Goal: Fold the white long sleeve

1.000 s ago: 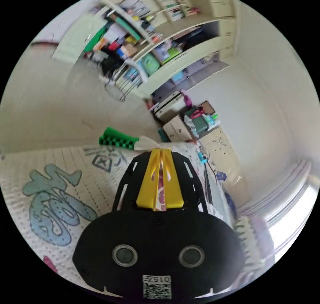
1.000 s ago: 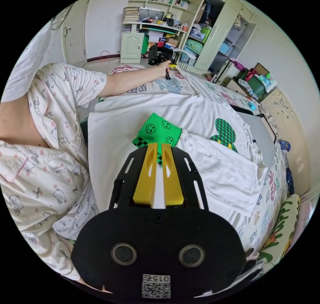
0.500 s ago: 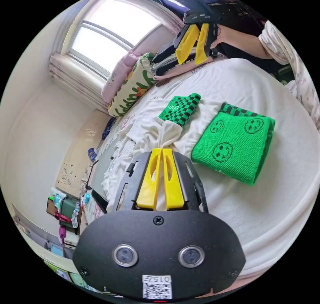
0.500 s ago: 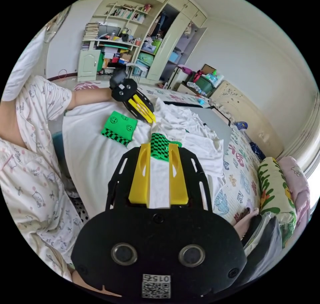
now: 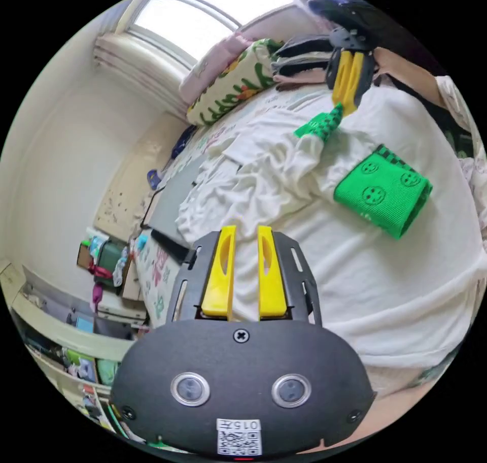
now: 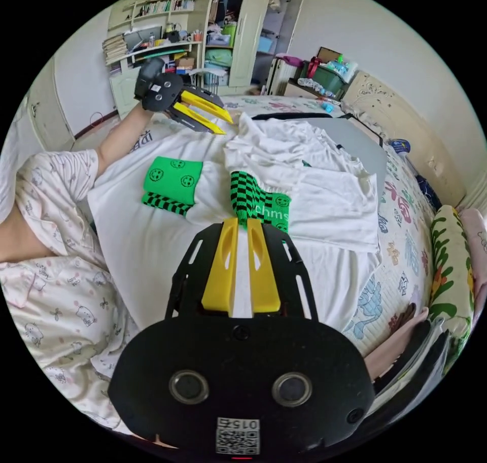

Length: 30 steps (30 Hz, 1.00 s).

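The white long sleeve shirt [image 5: 264, 178] [image 6: 314, 189] lies rumpled on the bed. One sleeve ends in a green cuff with smiley faces [image 5: 383, 194] [image 6: 172, 178], lying flat. The other sleeve's green checkered cuff [image 5: 319, 125] [image 6: 258, 204] is pinched at the tips of my right gripper [image 6: 241, 222] [image 5: 347, 102], which is shut on it and holds it slightly raised. My left gripper [image 5: 246, 229] [image 6: 227, 126] hovers over the bunched body of the shirt, jaws apart and holding nothing.
A person in patterned pyjamas [image 6: 61, 260] sits at the bed's edge. A leaf-print pillow [image 5: 228, 87] [image 6: 451, 260] lies by the window [image 5: 203, 11]. A flat grey board [image 6: 355, 143] [image 5: 172, 199] rests beside the shirt. Crowded shelves and wardrobes [image 6: 228, 26] line the far wall.
My left gripper has let go of the white fabric and opened. My right gripper's jaws, apart half a second ago, have closed on the checkered cuff. Both cameras have swung.
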Available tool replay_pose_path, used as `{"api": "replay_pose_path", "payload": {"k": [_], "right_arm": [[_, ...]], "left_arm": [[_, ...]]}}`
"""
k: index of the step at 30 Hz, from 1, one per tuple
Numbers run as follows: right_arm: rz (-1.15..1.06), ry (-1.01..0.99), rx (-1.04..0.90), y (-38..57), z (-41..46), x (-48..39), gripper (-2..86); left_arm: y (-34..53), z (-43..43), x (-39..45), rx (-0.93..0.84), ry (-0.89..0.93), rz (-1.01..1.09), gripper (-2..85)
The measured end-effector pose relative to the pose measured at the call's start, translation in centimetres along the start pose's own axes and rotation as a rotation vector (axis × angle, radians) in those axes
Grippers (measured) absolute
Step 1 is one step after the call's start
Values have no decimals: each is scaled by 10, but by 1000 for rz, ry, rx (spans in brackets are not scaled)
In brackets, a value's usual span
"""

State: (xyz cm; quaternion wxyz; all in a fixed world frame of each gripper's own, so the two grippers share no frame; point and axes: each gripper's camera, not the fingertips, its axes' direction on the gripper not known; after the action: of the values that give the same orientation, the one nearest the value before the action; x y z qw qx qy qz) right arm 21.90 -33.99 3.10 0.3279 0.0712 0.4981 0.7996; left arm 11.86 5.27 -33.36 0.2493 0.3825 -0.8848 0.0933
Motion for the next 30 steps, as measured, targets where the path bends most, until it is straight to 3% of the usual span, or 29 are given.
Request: {"api": "replay_pose_path", "payload": {"k": [2,4,7,10,15,19,22,27,30], "right_arm": [[7,40,42,9,-24,-1,38],[3,71,59,16,-41,-5,38],[-9,83,89,25,-66,-13,36],[-26,81,96,34,-83,-23,33],[-120,68,-4,44,-87,-44,17],[-185,-62,-111,42,-73,-52,-2],[-113,-95,-122,33,-73,-36,25],[195,-106,76,28,-97,32,133],[304,-140,17,25,-76,67,137]], "left_arm": [[17,9,-16,-166,-145,-72,72],[27,24,-35,-236,-175,-169,72],[35,54,-56,-235,-68,-302,64],[40,82,-59,-300,-140,-354,37],[59,88,-72,-278,-160,-467,16],[74,89,-78,-288,-132,-505,9],[79,97,-73,-304,-113,-499,9],[85,102,-65,-305,-113,-495,10],[87,110,-58,-325,-115,-478,11]]}}
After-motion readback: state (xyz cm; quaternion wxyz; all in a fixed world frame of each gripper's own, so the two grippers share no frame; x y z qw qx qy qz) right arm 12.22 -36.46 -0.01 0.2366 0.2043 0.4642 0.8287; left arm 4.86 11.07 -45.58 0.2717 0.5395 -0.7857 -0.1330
